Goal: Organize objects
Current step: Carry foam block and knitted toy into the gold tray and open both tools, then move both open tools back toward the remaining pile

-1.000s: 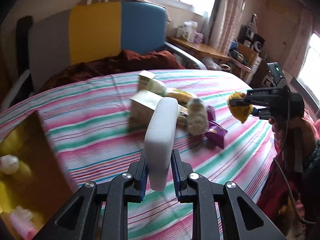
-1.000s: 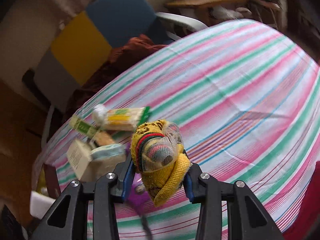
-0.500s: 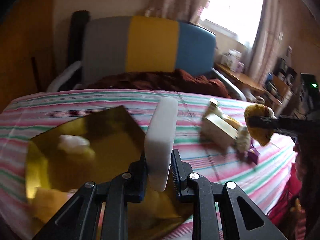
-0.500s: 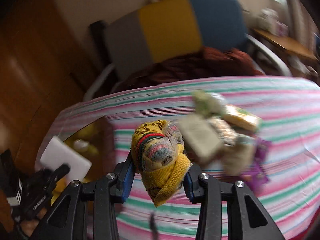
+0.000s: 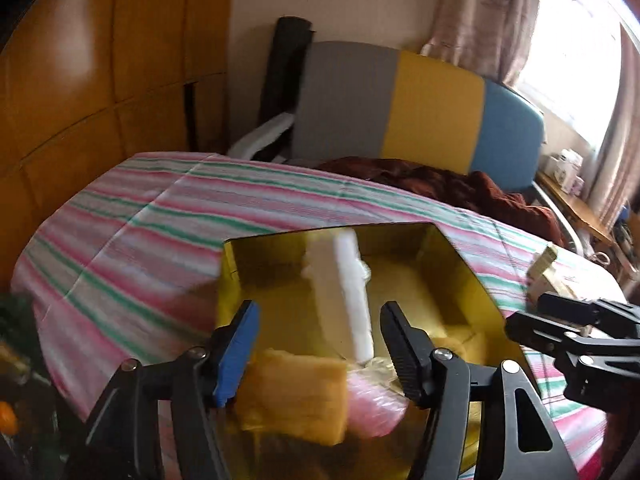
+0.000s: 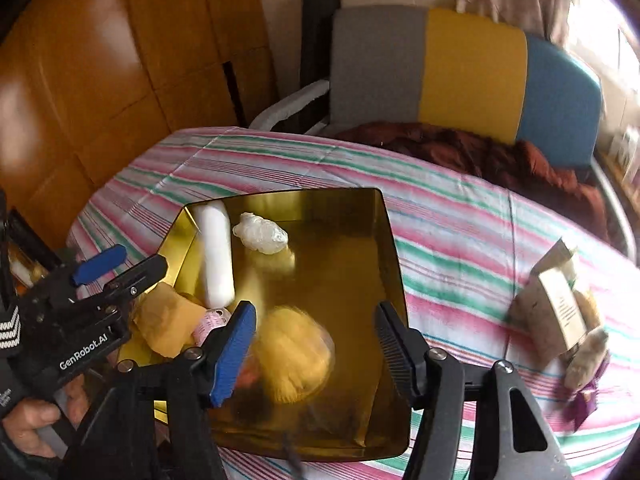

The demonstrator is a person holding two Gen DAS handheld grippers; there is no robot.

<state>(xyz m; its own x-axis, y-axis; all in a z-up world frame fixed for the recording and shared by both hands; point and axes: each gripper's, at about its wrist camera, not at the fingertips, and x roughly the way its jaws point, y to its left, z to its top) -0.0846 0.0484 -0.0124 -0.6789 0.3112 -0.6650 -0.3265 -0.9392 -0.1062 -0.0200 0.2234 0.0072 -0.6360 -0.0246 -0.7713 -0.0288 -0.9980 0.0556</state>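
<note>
The left gripper point(image 5: 316, 330) has just been opening, its jaws now spread with nothing pressed between the pads; the white block point(image 5: 352, 300), a long smooth slab with rounded ends, sits apart from both pads and tilted inside the gold tray point(image 5: 460, 256), blurred; from the right wrist view it lies along the tray's left wall point(image 6: 216, 256). The right gripper point(image 6: 316, 344) has likewise just been opening, jaws wide and free; the yellow knitted bundle point(image 6: 296, 356), a soft round lump smeared by blur, sits between the pads but touches neither, over the tray floor point(image 6: 352, 272). Also in the tray: a crumpled clear bag point(image 6: 260, 234), a folded yellow cloth point(image 5: 292, 396) and a pink item point(image 5: 372, 408); the tray rests on a striped cloth point(image 6: 460, 240), with small cartons point(image 6: 560, 308) well apart at the right.
</note>
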